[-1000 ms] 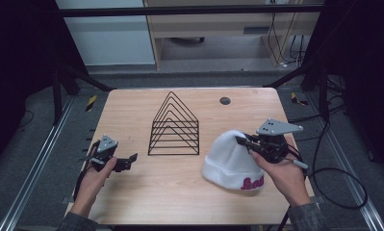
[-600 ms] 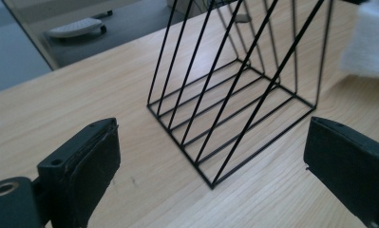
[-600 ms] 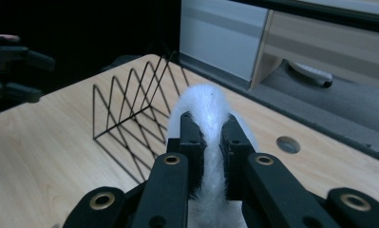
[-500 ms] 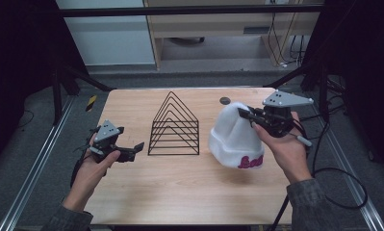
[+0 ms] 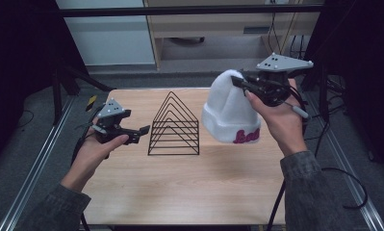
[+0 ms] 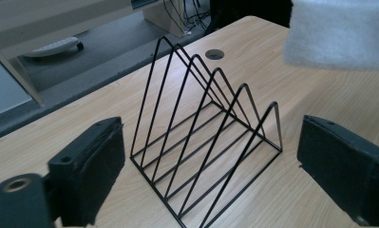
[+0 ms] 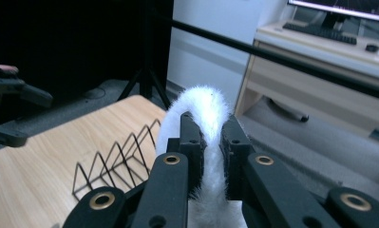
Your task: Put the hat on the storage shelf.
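A white knit beanie [image 5: 228, 111] with red lettering on its cuff hangs in the air over the table's right half. My right gripper [image 5: 238, 84] is shut on its crown, and the white fabric [image 7: 209, 118] is pinched between the black jaws. A black wire rack [image 5: 174, 126] of triangular dividers stands at the table's middle, left of the hat and below it. My left gripper [image 5: 142, 130] is open just left of the rack, jaws pointing at it. The rack [image 6: 203, 142] stands between its wide pads, and the hat's cuff [image 6: 339, 31] hangs at upper right.
The wooden table [image 5: 180, 187] has a round cable hole [image 6: 214, 54] behind the rack. A yellow-black object [image 5: 91, 102] lies at the table's far left edge. Cables trail on the floor to the right. A dark frame bar [image 7: 272, 53] crosses behind, and a desk stands beyond it.
My right gripper has lifted the beanie off the table, up and toward the back. My left gripper has moved forward and to the right, closer to the rack.
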Available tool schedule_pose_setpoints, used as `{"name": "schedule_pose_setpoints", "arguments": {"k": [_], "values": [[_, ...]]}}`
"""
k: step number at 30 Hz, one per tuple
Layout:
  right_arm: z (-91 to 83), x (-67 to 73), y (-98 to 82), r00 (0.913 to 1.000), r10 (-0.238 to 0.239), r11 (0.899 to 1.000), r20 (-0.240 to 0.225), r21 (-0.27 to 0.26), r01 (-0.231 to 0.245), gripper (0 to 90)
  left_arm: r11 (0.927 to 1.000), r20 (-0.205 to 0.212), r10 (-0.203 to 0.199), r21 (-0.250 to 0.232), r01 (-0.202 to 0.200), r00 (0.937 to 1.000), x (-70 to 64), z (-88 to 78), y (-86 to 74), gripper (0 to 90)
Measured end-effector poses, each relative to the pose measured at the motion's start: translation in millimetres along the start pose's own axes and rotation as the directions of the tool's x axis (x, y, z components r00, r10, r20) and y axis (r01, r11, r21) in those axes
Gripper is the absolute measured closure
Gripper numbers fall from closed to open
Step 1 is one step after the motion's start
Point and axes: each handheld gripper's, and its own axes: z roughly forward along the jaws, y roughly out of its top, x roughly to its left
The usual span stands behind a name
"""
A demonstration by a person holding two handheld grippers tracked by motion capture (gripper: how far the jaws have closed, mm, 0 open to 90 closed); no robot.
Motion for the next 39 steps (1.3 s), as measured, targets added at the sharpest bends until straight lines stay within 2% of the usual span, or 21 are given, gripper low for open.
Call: {"name": "schedule_pose_setpoints", "arguments": {"k": [2,5,6,8,9,10,12,13,17,18,20,24,27,29,34,36,39], "values": [[0.8,0.2,3.9,1.0000,-0.009,1.000,-0.005,-0.006,0.009,82.9,0.9999,0.002,-0.010,-0.002,0.010,0.9999,2.6,0.2,4.2,9.8],[4.9,-0.1,17.5,0.9998,-0.015,0.999,-0.014,-0.034,0.015,83.0,0.9984,0.016,-0.029,-0.049,0.029,0.9995,5.1,-4.8,12.2,11.6],[4.9,-0.1,17.5,0.9998,-0.015,0.999,-0.014,-0.034,0.015,83.0,0.9984,0.016,-0.029,-0.049,0.029,0.9995,5.1,-4.8,12.2,12.3],[8.2,0.0,25.0,0.9996,-0.005,0.998,-0.027,-0.062,0.003,83.0,0.9979,0.017,-0.017,-0.062,0.018,0.9997,6.1,-7.6,18.1,13.3],[9.6,0.4,27.6,0.9996,-0.005,0.998,-0.029,-0.064,0.003,83.0,0.9982,0.009,0.002,-0.061,-0.001,1.0000,7.1,-9.0,21.6,13.3],[11.0,1.0,30.3,0.9996,0.000,0.998,-0.029,-0.068,-0.002,82.9,0.9981,-0.017,0.033,-0.052,-0.033,0.9993,8.8,-12.1,28.5,13.4],[13.2,1.7,35.1,0.9995,0.000,0.997,-0.031,-0.082,-0.002,83.0,0.9979,-0.016,0.036,-0.054,-0.037,0.9992,9.9,-13.8,32.5,13.9],[15.0,3.1,38.6,0.9994,0.002,0.996,-0.035,-0.092,-0.006,83.0,0.9970,0.002,0.038,-0.069,-0.037,0.9993,10.1,-15.8,41.1,14.0],[22.3,7.7,50.8,0.9992,-0.004,0.994,-0.041,-0.108,-0.001,83.0,0.9949,0.029,0.070,-0.075,-0.068,0.9971,7.2,-11.4,52.6,14.4],[22.3,7.7,50.8,0.9992,-0.004,0.994,-0.041,-0.108,-0.001,83.0,0.9949,0.029,0.070,-0.075,-0.068,0.9971,7.2,-11.4,52.6,14.6],[27.6,11.3,59.6,0.9989,0.004,0.992,-0.048,-0.122,-0.010,83.0,0.9925,0.038,0.109,-0.060,-0.107,0.9933,2.0,-5.5,54.9,15.1],[34.8,18.8,72.4,0.9986,-0.001,0.992,-0.054,-0.130,-0.006,83.0,0.9917,0.051,0.123,-0.045,-0.120,0.9911,-2.5,2.9,54.8,15.2],[39.5,21.9,76.3,0.9983,-0.005,0.991,-0.058,-0.134,-0.002,83.0,0.9919,0.053,0.122,-0.042,-0.120,0.9911,-2.9,6.0,55.4,15.3],[49.3,28.5,80.0,0.9969,-0.013,0.992,-0.078,-0.127,0.003,83.0,0.9922,0.054,0.118,-0.046,-0.116,0.9915,-3.9,8.5,55.4,15.5],[59.4,38.3,82.0,0.9938,-0.024,0.992,-0.108,-0.129,0.010,83.0,0.9926,0.061,0.116,-0.044,-0.114,0.9913,-3.9,13.0,55.4,15.3],[63.1,43.8,83.0,0.9924,-0.029,0.991,-0.120,-0.130,0.013,83.0,0.9920,0.061,0.122,-0.039,-0.120,0.9907,-1.9,14.3,55.3,14.6],[67.6,50.4,84.4,0.9900,-0.035,0.991,-0.137,-0.135,0.016,82.9,0.9938,0.068,0.106,-0.041,-0.104,0.9920,2.3,17.5,54.5,13.7]]}}
